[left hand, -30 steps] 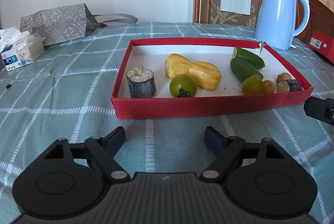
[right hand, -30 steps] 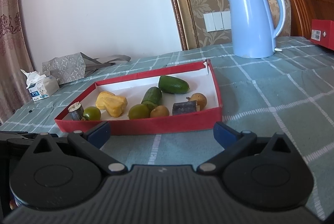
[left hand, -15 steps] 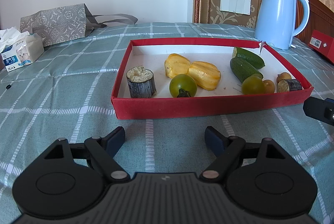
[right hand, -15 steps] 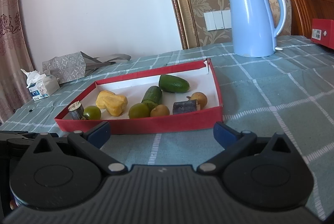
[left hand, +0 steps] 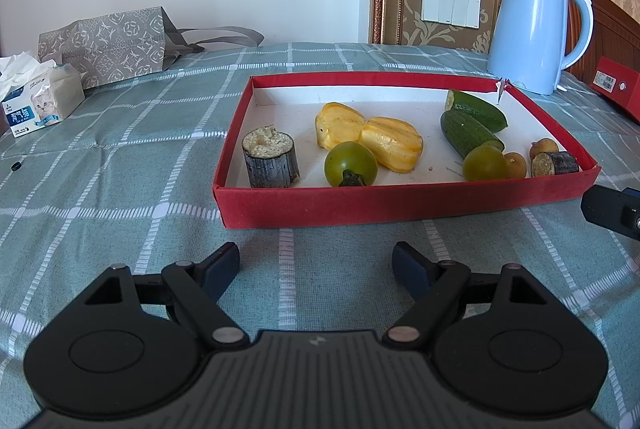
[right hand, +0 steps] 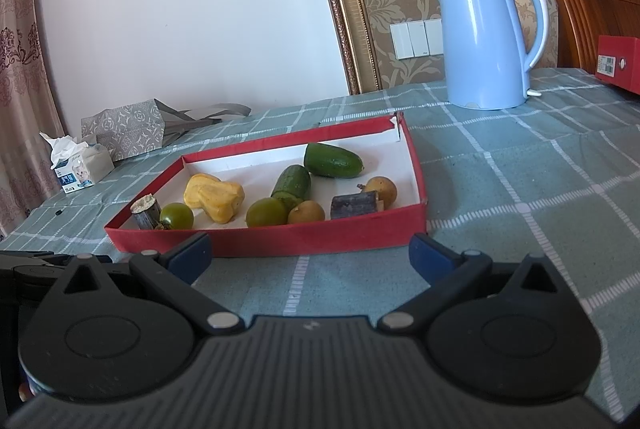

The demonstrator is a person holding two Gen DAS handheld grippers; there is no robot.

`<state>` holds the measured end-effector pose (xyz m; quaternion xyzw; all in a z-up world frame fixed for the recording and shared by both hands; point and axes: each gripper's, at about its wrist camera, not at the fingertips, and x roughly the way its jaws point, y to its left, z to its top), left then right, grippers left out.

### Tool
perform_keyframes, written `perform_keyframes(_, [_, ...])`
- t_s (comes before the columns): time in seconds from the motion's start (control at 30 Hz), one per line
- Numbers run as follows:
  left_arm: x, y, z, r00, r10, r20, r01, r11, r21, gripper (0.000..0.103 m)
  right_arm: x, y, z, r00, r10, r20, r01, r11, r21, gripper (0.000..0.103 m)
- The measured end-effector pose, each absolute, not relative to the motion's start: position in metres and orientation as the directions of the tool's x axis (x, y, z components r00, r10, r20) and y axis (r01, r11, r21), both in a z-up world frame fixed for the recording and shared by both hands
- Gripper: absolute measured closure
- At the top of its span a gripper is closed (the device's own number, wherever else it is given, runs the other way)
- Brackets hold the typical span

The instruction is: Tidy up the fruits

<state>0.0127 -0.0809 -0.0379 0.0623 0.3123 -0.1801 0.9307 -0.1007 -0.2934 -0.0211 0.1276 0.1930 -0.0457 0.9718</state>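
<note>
A red tray [left hand: 400,201] [right hand: 320,239] lies on the checked cloth. It holds two sugarcane pieces [left hand: 270,159] [left hand: 554,164], two yellow jackfruit pieces [left hand: 390,143], two green tomatoes [left hand: 351,164] [left hand: 483,163], two cucumber halves [left hand: 470,133] and two longans [left hand: 543,148]. My left gripper [left hand: 316,265] is open and empty, just in front of the tray's near wall. My right gripper [right hand: 310,253] is open and empty, in front of the tray's right end; part of it shows in the left wrist view [left hand: 612,209].
A blue kettle [left hand: 534,29] [right hand: 486,37] stands behind the tray's far right corner. A patterned paper bag [left hand: 104,49] and a tissue pack [left hand: 38,103] sit at the far left. A red box [left hand: 618,89] lies at the right edge.
</note>
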Motion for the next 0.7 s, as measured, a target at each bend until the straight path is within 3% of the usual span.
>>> perform_keyframes(0.7, [0.0110, -0.0807, -0.0378, 0.740, -0.291, -0.606, 0.367, 0.930, 0.003, 0.019, -0.0998, -0.2916, -0.0212, 0.921, -0.011, -0.390, 0.114, 0.963, 0.242, 0.000])
